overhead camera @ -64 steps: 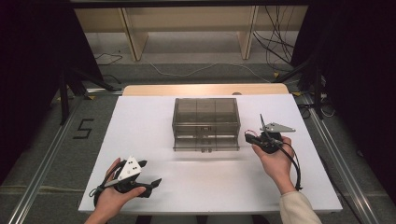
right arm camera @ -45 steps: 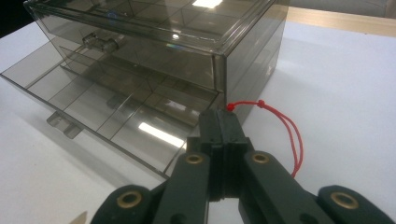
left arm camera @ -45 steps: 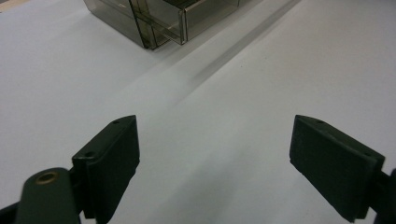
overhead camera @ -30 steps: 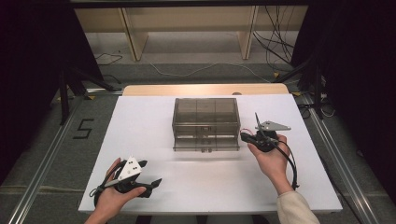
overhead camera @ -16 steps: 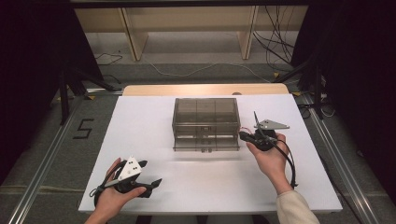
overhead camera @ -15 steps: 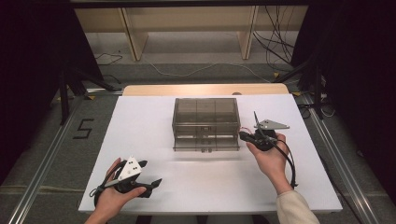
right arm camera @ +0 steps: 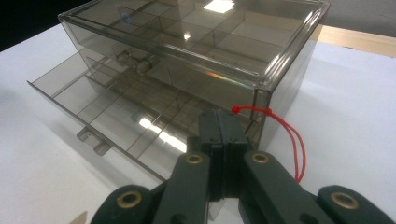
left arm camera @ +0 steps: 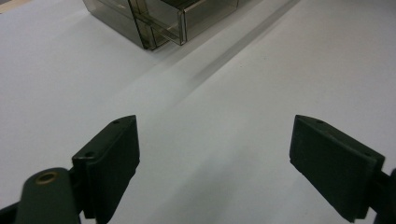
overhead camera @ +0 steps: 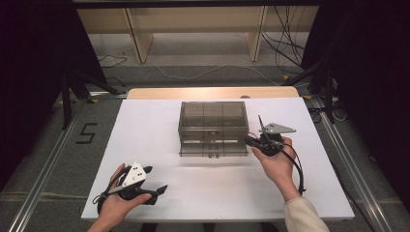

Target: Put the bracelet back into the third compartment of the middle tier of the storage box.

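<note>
A smoky see-through drawer box (overhead camera: 212,116) stands mid-table, its lower drawer (overhead camera: 210,149) pulled out toward me. In the right gripper view the box (right arm camera: 196,42) is close ahead, and the open drawer (right arm camera: 93,107) shows bare compartments. My right gripper (overhead camera: 249,141) sits at the box's front right corner. Seen along its own jaws, the right gripper (right arm camera: 218,114) is shut, with a thin red string loop (right arm camera: 289,140) coming out at the tips. My left gripper (overhead camera: 155,180) rests near the front left edge; it (left arm camera: 215,154) is open with nothing between its jaws.
The white table (overhead camera: 154,125) has a wooden strip (overhead camera: 212,93) along its far edge. Metal rails run down both sides on the floor, with cables (overhead camera: 290,53) and shelving legs beyond. A corner of the box (left arm camera: 159,18) shows far ahead of the left gripper.
The right gripper has slid a little left, closer to the box's front right corner. The left hand and gripper have stayed put.
</note>
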{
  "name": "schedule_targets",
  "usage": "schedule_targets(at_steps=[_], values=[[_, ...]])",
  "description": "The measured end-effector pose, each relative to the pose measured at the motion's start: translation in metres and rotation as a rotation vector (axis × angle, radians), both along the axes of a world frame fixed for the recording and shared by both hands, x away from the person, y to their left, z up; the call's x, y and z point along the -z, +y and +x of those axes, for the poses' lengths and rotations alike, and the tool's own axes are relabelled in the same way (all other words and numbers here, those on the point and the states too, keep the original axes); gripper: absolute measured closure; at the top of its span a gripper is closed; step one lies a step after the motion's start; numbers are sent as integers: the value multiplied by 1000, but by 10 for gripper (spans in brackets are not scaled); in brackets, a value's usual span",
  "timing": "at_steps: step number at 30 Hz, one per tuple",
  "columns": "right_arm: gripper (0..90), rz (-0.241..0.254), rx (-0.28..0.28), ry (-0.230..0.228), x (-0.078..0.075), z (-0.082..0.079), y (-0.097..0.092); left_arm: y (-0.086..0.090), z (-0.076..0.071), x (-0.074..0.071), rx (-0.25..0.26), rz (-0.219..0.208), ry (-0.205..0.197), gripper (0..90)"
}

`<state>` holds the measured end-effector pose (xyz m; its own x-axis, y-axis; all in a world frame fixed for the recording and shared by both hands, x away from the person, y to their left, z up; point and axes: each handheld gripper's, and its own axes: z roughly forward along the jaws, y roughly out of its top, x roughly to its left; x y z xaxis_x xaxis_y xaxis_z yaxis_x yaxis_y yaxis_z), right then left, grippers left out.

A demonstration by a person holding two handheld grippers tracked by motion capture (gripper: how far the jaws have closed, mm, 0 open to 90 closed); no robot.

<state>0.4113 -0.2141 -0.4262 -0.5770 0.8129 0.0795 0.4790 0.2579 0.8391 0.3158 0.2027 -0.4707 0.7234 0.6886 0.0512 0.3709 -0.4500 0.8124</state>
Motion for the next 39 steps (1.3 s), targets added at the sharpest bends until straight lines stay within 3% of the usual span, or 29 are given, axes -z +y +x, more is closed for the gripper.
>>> schedule_targets(at_steps=[39], values=[[900, -11, -57, 0, -1, -1, 21, 0, 0, 0, 2, 0, 0, 158]])
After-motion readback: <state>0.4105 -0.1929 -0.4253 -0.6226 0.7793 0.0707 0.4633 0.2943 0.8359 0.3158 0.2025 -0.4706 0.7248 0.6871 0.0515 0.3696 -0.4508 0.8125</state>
